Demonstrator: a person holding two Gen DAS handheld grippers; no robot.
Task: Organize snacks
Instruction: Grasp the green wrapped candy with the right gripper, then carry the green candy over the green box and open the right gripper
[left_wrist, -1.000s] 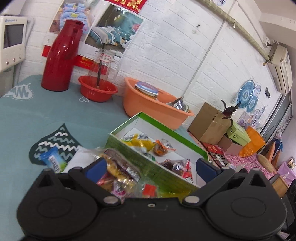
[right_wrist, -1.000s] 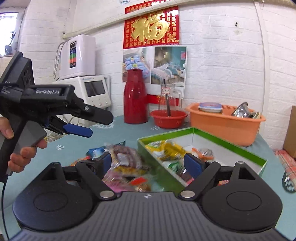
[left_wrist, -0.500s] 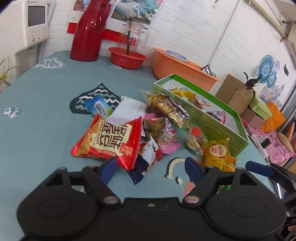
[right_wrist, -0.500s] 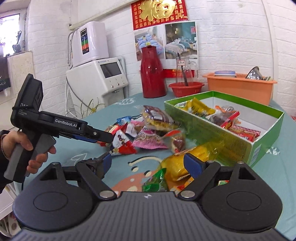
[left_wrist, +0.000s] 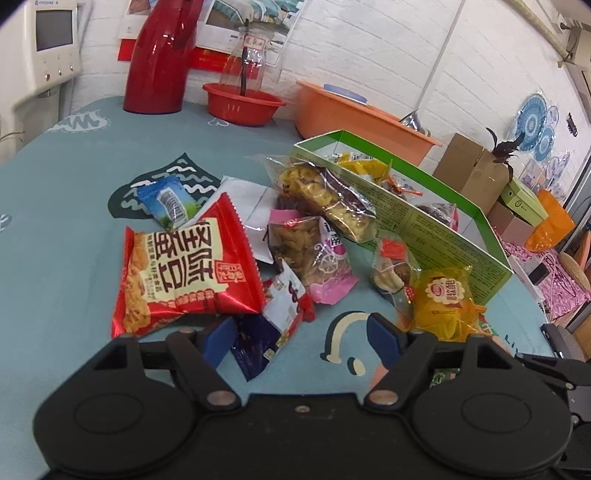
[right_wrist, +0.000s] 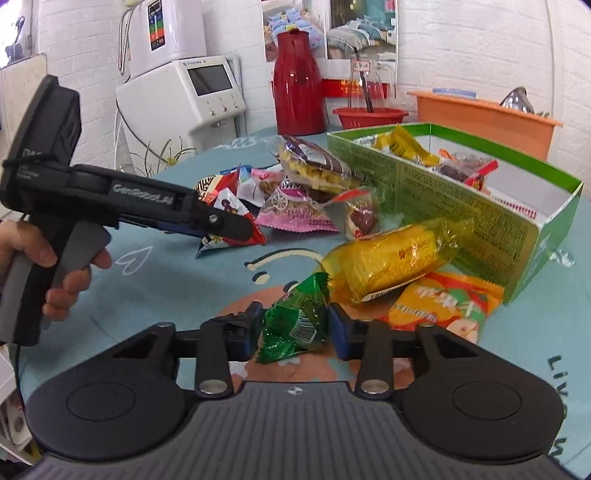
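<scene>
A green cardboard box (left_wrist: 436, 221) (right_wrist: 461, 206) holding some snacks stands on the teal table. Loose snack packets lie beside it: a big red bag (left_wrist: 184, 269), a pink bag (left_wrist: 314, 254), a clear bag of yellow chips (left_wrist: 328, 199), a yellow packet (left_wrist: 443, 299) (right_wrist: 391, 254). My left gripper (left_wrist: 301, 338) is open, its fingers low over a dark blue packet (left_wrist: 255, 343). My right gripper (right_wrist: 293, 330) is closed around a small green packet (right_wrist: 295, 321) near the table's front. The left gripper also shows in the right wrist view (right_wrist: 221, 225).
A red thermos (left_wrist: 159, 59), a red bowl with a glass jar (left_wrist: 242, 101) and an orange tub (left_wrist: 362, 114) stand at the back. A white appliance (right_wrist: 184, 96) is at the far left. An orange packet (right_wrist: 447, 306) lies by the box corner. Cardboard boxes (left_wrist: 476, 173) sit beyond the table.
Both grippers came down closer to the snack pile. The right gripper's fingers closed in from wide open onto the green packet. The left gripper moved nearer the dark blue packet.
</scene>
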